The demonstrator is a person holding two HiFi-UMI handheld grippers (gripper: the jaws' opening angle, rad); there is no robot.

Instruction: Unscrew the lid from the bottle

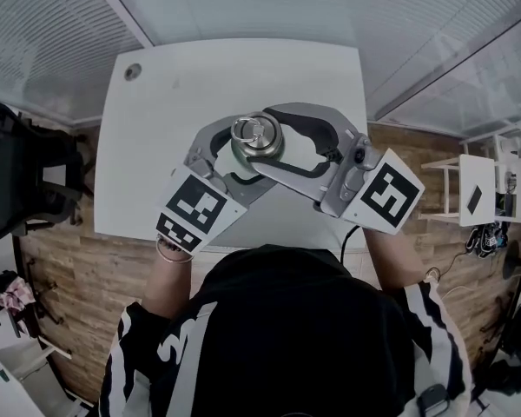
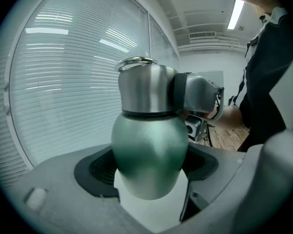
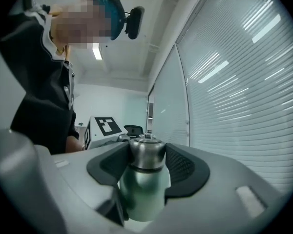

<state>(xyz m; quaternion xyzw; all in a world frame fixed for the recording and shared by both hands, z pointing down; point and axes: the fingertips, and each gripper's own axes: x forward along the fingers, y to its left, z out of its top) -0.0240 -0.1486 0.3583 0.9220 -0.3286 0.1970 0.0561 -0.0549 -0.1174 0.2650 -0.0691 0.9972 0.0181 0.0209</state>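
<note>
Wood floor [image 1: 78, 268] with a white table [image 1: 156, 120] on it. A black chair [image 1: 17, 181] is parked off the table's left edge. Window blinds [image 2: 73, 82] fill the background in both gripper views.

Person [image 1: 286, 337] in a black top with white stripes stands at the near edge of the table, one gripper per hand, both raised over the near half of the tabletop.

Left gripper [image 2: 147, 182]: comes in from lower left in the head view. Both dark pads sit against the round green body of the bottle [image 2: 149, 155], so it's clamped on the body. Its marker cube [image 1: 195, 208] faces up at the head camera.

Right gripper [image 3: 147, 161]: comes in from the right, across the left one's line. Jaws stand fairly wide, with the pads pressed on either side of the steel lid [image 3: 147, 152], so it's gripping the lid. Its marker cube [image 1: 391, 191] is over the table's near right corner.

The bottle is upright between the two grippers, over the table near its front edge. Can't tell whether the base touches the tabletop.

The lid sits on the bottle's neck, with a thin dark seam where steel meets green. No gap visible.

A small metal ring [image 2: 136, 61] is on top of the lid, seen end-on in the head view.
</note>
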